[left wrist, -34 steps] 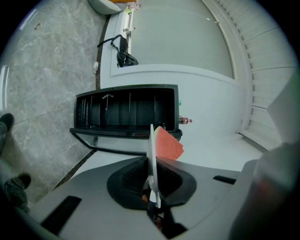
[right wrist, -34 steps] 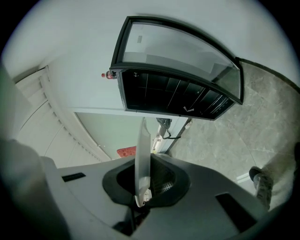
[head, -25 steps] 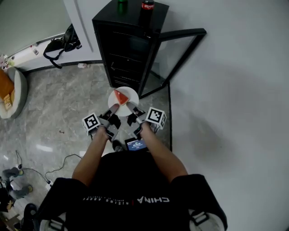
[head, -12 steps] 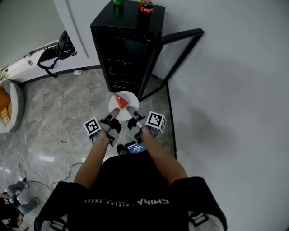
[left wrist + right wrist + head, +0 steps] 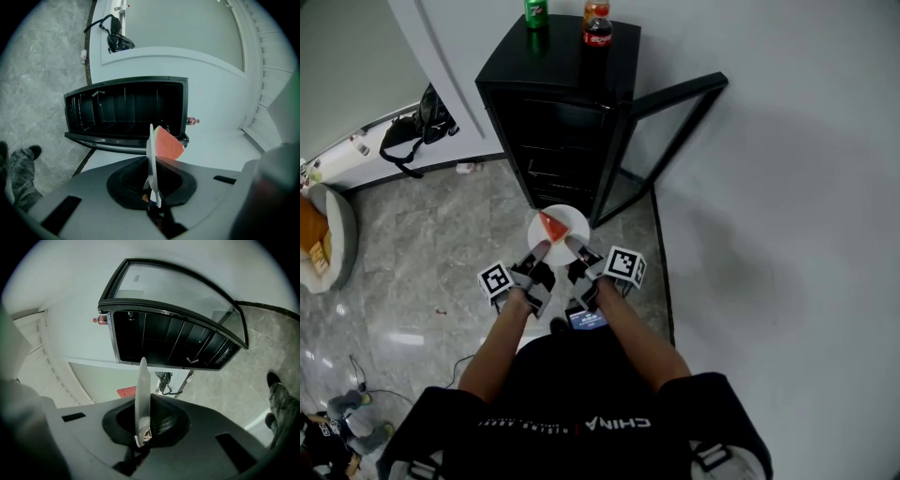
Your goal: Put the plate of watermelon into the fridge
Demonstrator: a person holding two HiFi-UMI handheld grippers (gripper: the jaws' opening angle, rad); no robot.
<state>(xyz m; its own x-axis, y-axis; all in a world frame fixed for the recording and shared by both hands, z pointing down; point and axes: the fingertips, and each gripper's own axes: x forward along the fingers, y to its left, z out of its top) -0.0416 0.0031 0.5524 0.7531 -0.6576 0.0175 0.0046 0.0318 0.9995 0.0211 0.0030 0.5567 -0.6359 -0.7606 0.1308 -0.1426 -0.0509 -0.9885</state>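
While the left tool (image 5: 540, 250) and right tool (image 5: 575, 246) pinched the plate (image 5: 573, 217) before the open fridge (image 5: 562, 112), a level push inside seemed next.

The person's black shirt (image 5: 581, 394), at 6 o'clock in the head view, carries "CHINA" in white, upside down. The smaller print beside it is too fine to read. The red label on the bottle (image 5: 597, 23) atop the fridge (image 5: 553, 70) is illegible.

The floor (image 5: 422, 253) is grey veined stone, polished to a sheen — the fridge (image 5: 562, 56) matt black, its door (image 5: 658, 142) clear glass in a dark frame. The plate (image 5: 573, 217) looks smooth, white, slightly glossy.
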